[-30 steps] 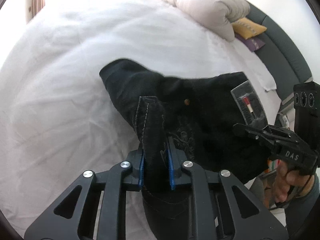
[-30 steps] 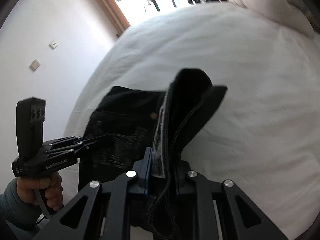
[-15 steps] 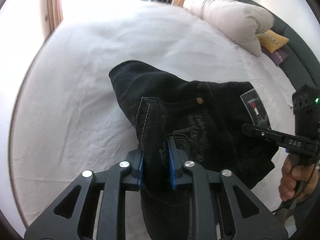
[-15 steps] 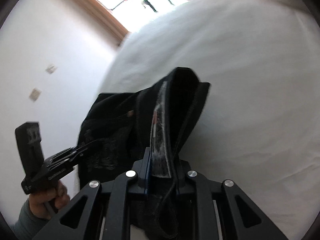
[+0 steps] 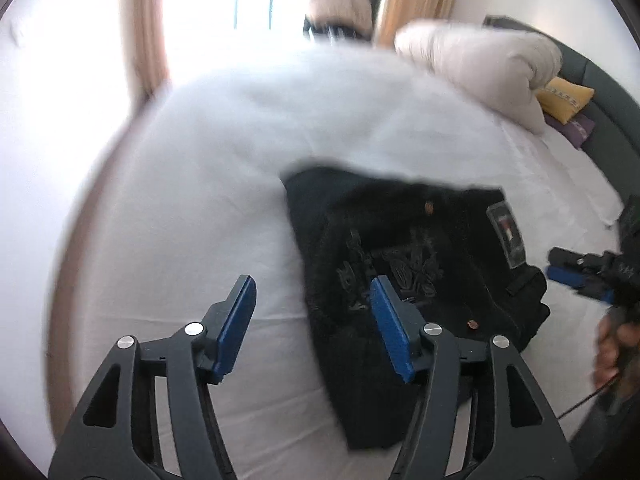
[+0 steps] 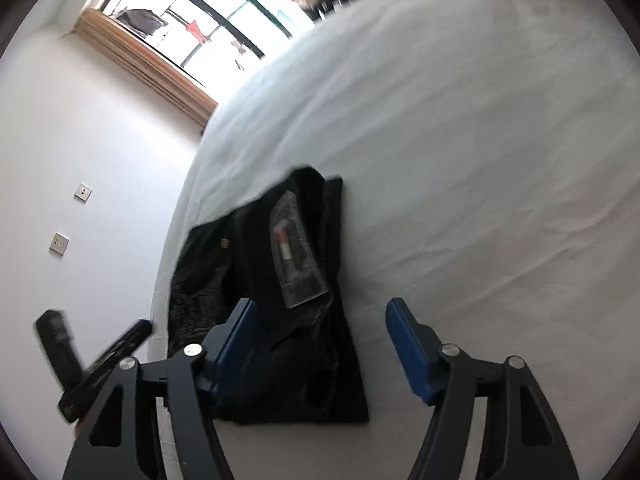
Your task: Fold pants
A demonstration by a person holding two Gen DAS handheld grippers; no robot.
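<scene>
Both grippers, left (image 5: 312, 320) and right (image 6: 320, 340), spread wide, empty; folded black denim pants (image 5: 400, 264) lay ahead on white bedsheet (image 5: 180, 220). Fold looked complete; next likely smoothing.

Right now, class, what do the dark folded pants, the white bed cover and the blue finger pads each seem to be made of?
Dark folded pants: probably black denim, matte, judging by metal rivets, visible seams and a stitched waistband patch.
White bed cover: soft woven cloth, maybe cotton, matte with shallow creases.
Blue finger pads: flat, dull, possibly rubber or foam; the blurred view leaves it open.
</scene>
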